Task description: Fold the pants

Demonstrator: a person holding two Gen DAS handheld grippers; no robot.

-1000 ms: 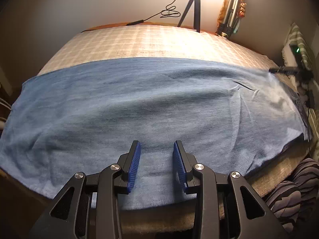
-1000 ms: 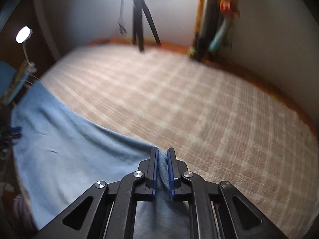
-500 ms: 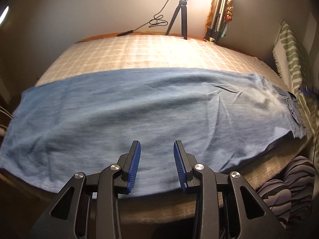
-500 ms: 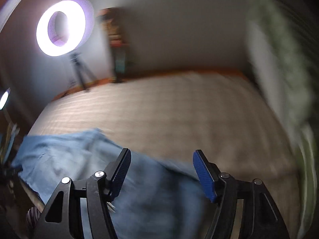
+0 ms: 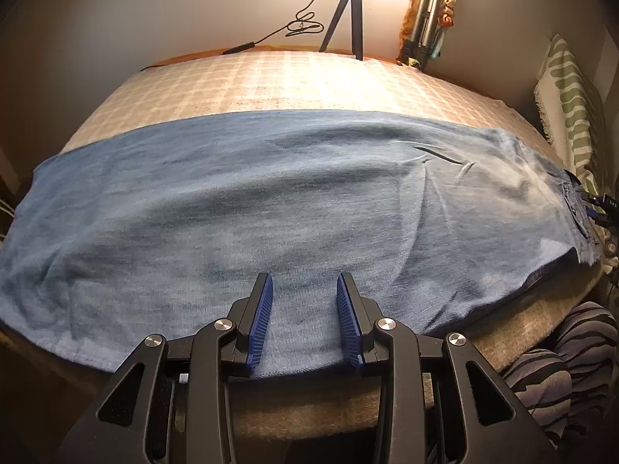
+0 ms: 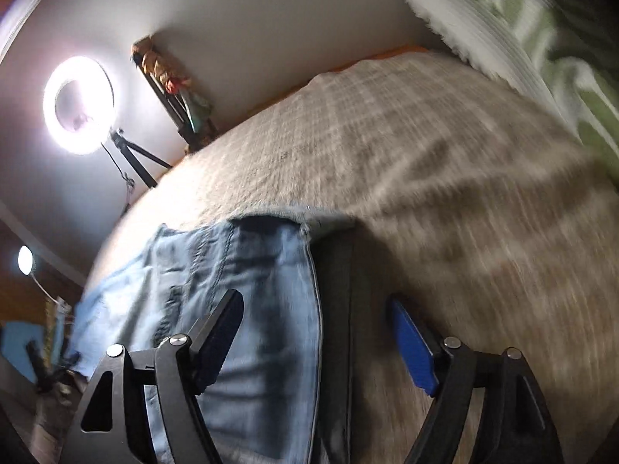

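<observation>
Blue jeans (image 5: 271, 201) lie flat in one long band across the checked bed cover (image 5: 290, 81), with the waist end at the right. My left gripper (image 5: 304, 282) hovers over their near edge, pointing steeply down, jaws apart with nothing between the pads. In the blurred right wrist view, my right gripper (image 6: 315, 301) is over the waist end of the jeans (image 6: 263, 270). Its jaws are opening wide and straddle the denim's edge and a dark strip beside it, with the pads pressing on nothing.
A tripod (image 5: 348, 11) and a folded stand (image 5: 425, 11) are against the far wall, with a lit ring light (image 6: 77, 104). A green-and-white patterned cloth (image 5: 568, 104) rises at the right. A person's striped trouser leg (image 5: 561, 367) is at the near right corner.
The right gripper let go of the denim edge it pinched, opened wide, rolled and swung over to the waist end. The left gripper stayed where it was.
</observation>
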